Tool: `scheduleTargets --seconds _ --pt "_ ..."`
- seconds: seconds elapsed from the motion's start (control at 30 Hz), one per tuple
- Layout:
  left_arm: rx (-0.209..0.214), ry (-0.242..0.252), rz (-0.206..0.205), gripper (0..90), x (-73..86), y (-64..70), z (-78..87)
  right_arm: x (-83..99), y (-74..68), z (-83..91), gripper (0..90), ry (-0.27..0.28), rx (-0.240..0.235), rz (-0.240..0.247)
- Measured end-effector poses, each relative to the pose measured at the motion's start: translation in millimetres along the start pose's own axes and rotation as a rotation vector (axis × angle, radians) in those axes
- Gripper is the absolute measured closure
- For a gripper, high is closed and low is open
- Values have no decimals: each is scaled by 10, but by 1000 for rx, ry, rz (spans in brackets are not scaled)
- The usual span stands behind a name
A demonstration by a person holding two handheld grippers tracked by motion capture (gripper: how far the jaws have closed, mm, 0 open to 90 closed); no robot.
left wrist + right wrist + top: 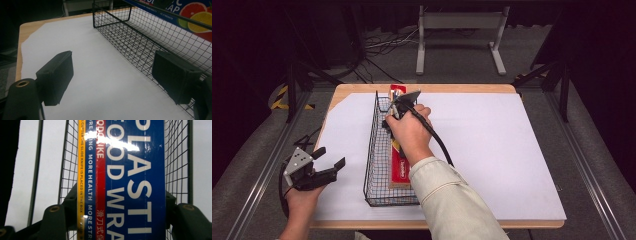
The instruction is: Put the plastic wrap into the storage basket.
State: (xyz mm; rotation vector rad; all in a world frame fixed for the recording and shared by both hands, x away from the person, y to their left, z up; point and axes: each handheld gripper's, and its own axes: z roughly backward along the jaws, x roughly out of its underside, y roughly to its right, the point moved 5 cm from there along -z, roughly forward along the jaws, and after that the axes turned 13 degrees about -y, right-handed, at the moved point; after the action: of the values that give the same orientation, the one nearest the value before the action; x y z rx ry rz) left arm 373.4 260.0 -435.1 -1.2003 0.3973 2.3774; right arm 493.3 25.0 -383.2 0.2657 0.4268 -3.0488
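The plastic wrap box lies lengthwise in the black wire basket, which stands on the white sheet covering the table. Its far end pokes past the basket's far rim. The right hand-held gripper is over the far part of the box, and in the right gripper view its jaws sit against the two long sides of the box, pinching it across its width.

The box is probably light and fairly stiff cardboard, but long, so a hold near one end would likely let it tip; a grip nearer mid-length looks steadier. Its glossy print may be slippery.

The left hand-held gripper rests near the table's left edge, jaws spread, empty.
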Motion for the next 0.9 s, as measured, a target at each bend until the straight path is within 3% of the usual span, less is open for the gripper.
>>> scheduleTargets --seconds 0.8,0.9 --pt "11 -7 -3 184 -11 1 -52 112 -27 -347 401 -71 26 4" --pt "12 -7 -4 184 -10 2 -53 117 -20 -384 401 -70 28 -16"
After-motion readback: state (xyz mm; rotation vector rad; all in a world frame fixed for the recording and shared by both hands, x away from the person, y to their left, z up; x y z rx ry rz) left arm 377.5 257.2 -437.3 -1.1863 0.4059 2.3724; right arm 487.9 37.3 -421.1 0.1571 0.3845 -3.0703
